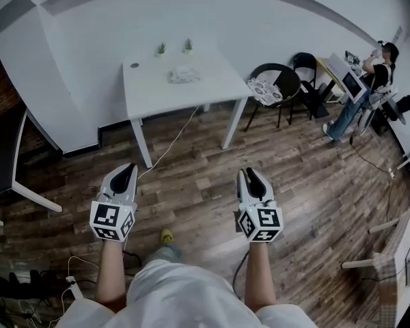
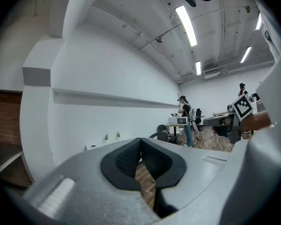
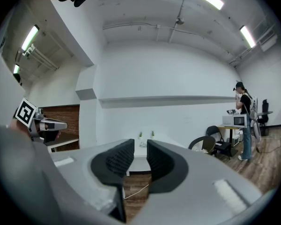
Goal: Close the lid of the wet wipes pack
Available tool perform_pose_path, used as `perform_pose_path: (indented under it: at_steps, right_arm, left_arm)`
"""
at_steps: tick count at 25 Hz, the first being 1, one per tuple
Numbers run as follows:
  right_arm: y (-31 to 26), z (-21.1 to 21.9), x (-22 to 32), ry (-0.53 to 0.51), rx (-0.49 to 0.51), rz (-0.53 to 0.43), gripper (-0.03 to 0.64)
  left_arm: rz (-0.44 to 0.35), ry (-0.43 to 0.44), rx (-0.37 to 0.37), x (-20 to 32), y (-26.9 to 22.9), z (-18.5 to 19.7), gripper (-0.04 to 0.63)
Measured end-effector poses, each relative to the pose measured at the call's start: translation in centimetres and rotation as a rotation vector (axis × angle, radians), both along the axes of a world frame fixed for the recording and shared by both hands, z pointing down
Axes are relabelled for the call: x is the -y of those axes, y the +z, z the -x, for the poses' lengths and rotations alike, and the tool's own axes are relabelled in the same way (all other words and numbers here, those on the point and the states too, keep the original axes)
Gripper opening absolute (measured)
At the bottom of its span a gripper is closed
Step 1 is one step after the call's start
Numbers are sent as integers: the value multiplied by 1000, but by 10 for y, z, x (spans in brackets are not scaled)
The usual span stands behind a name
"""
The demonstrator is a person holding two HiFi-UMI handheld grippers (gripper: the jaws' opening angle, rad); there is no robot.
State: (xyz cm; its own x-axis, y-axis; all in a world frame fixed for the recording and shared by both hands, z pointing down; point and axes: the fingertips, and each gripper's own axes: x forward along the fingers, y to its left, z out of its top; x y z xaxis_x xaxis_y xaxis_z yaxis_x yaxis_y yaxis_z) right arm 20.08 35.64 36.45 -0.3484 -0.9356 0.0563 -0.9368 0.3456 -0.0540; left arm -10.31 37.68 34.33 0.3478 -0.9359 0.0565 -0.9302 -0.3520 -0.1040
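The wet wipes pack (image 1: 183,75) lies on a white table (image 1: 150,91) across the room, near its back edge. It is too small here to tell how its lid stands. I stand well short of the table on the wood floor, with both grippers held level at waist height. My left gripper (image 1: 128,171) has its dark pads meeting at the tips (image 2: 140,142), with nothing in them. A clear gap shows between the pads of my right gripper (image 1: 251,175) and it holds nothing (image 3: 140,146). Through that gap the far table shows.
Two small potted plants (image 1: 174,46) stand behind the pack. Black chairs (image 1: 280,80) stand right of the table. A person (image 1: 369,74) sits at a desk at the far right. A cable (image 1: 171,149) runs across the floor from the table. Another white table (image 1: 14,176) is at the left edge.
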Motion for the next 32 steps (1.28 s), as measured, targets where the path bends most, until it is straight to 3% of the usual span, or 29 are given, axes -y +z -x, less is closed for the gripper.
perform_pose_path:
  at_steps: [12, 25, 32]
  right_arm:
    - [-11, 62, 126, 60, -23, 10, 89]
    - [0, 82, 197, 65, -30, 23, 89]
    - [6, 79, 268, 46, 0, 19, 89]
  left_arm:
    - [18, 47, -18, 144, -2, 71, 8]
    - [25, 79, -23, 218, 8, 85, 8]
    - [22, 69, 0, 282, 10, 80, 8]
